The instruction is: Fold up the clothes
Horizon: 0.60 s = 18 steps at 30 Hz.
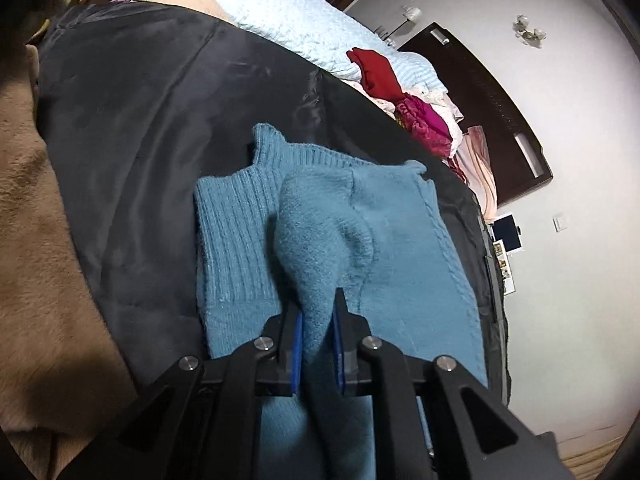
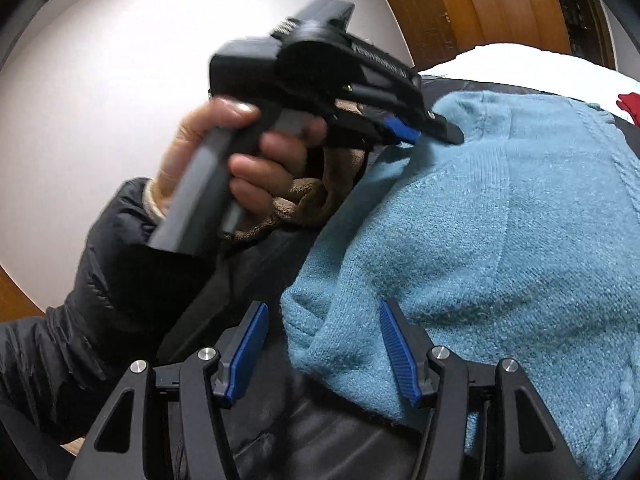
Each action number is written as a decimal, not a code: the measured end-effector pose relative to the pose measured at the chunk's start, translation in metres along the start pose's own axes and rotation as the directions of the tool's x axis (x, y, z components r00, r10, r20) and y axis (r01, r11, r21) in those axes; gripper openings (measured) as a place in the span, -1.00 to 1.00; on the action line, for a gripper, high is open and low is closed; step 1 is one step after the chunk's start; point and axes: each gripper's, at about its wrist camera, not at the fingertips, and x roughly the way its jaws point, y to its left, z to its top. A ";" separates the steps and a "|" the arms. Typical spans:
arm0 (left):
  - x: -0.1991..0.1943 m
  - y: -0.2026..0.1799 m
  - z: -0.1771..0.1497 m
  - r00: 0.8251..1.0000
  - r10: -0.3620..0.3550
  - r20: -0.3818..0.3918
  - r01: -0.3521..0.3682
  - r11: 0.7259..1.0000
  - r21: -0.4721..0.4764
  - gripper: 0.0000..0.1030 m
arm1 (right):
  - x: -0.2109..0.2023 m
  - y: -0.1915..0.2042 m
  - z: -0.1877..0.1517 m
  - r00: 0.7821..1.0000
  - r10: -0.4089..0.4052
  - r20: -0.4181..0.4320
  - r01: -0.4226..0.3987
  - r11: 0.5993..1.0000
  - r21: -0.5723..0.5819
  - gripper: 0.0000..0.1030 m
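A teal knit sweater [image 1: 240,240] lies partly folded on a black padded cover [image 1: 128,120] on the bed. My left gripper [image 1: 318,320] is shut on a bunched fold of the sweater and holds it up over the rest of the garment. In the right wrist view the sweater [image 2: 500,240] fills the right side. My right gripper [image 2: 324,344] is open, its blue pads on either side of the sweater's near rolled edge. The left gripper [image 2: 432,130] shows there too, held by a hand, its tips at the sweater's far edge.
A tan fleece blanket [image 1: 36,260] lies at the left. A light blue knit blanket [image 1: 280,12], a red garment [image 1: 378,70] and magenta clothes [image 1: 424,124] are piled at the back of the bed. A dark headboard [image 1: 488,92] stands against the white wall.
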 end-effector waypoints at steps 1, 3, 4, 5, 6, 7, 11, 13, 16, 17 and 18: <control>0.000 -0.003 -0.001 1.000 0.016 0.008 -0.016 1.000 0.020 -0.70 | -0.003 -0.002 0.000 1.000 0.006 0.002 -0.006 1.000 0.008 0.16; -0.002 -0.008 -0.004 0.998 0.054 0.023 -0.055 0.997 0.054 -0.62 | -0.017 -0.003 0.003 1.000 0.002 0.028 -0.002 1.000 0.007 0.16; -0.003 -0.010 -0.005 0.998 0.063 0.031 -0.065 0.996 0.063 -0.61 | -0.026 -0.003 0.004 0.999 -0.008 0.049 0.008 1.000 -0.003 0.16; -0.005 -0.012 -0.006 0.997 0.071 0.039 -0.074 0.995 0.071 -0.56 | -0.038 -0.004 0.006 0.996 -0.027 0.082 0.028 1.000 -0.012 0.16; -0.008 -0.015 -0.007 0.995 0.090 0.051 -0.093 0.993 0.077 -0.49 | -0.051 -0.007 0.008 0.992 -0.052 0.118 0.054 0.998 -0.014 0.16; -0.011 -0.018 -0.009 0.992 0.110 0.066 -0.115 0.990 0.083 -0.46 | -0.057 -0.013 0.011 0.988 -0.080 0.131 0.082 0.997 -0.008 0.16; -0.030 -0.040 -0.019 0.958 0.235 0.166 -0.258 0.957 0.131 -0.17 | -0.075 -0.037 0.018 0.968 -0.191 0.164 0.190 0.982 0.024 0.17; -0.042 -0.048 -0.025 0.946 0.244 0.214 -0.279 0.948 0.152 -0.07 | -0.084 -0.050 0.022 0.953 -0.246 0.179 0.243 0.969 0.041 0.17; -0.046 -0.060 -0.033 0.937 0.250 0.245 -0.297 0.937 0.182 0.15 | -0.085 -0.055 0.024 0.937 -0.304 0.171 0.308 0.951 0.003 0.17; -0.043 -0.060 -0.034 0.935 0.259 0.241 -0.305 0.935 0.180 0.15 | -0.079 -0.056 0.026 0.937 -0.316 0.152 0.323 0.946 -0.025 0.17; -0.039 -0.059 -0.034 0.934 0.268 0.235 -0.312 0.933 0.177 0.15 | -0.075 -0.058 0.026 0.935 -0.326 0.139 0.334 0.942 -0.037 0.17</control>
